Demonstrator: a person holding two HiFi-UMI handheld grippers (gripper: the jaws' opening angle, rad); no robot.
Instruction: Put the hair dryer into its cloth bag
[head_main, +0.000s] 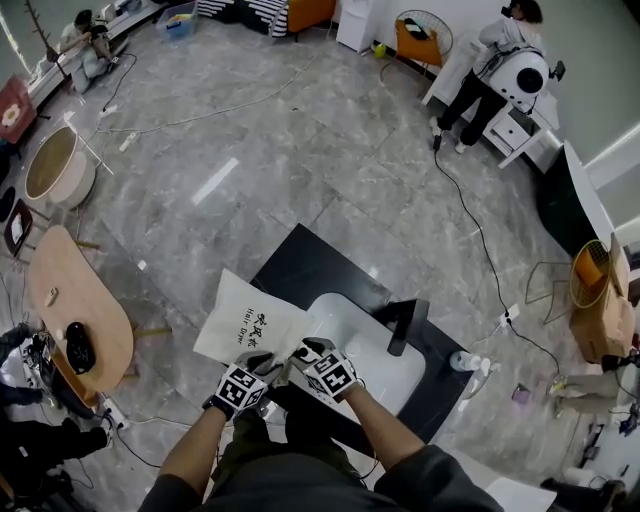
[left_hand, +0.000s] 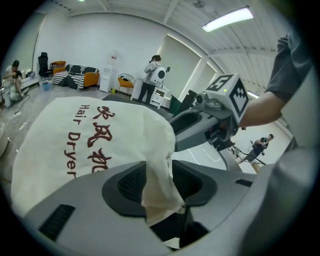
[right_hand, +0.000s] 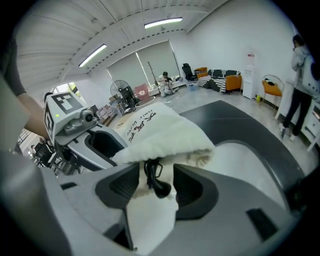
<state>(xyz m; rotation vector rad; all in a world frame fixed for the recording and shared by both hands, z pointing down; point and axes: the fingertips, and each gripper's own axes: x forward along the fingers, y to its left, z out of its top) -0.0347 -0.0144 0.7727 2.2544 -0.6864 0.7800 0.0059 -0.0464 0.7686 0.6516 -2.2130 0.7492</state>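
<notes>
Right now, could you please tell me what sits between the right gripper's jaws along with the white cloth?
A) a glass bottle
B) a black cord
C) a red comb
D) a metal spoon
B: in the right gripper view a black cord hangs from under the edge of the cloth bag, between the parted jaws of the right gripper.
</notes>
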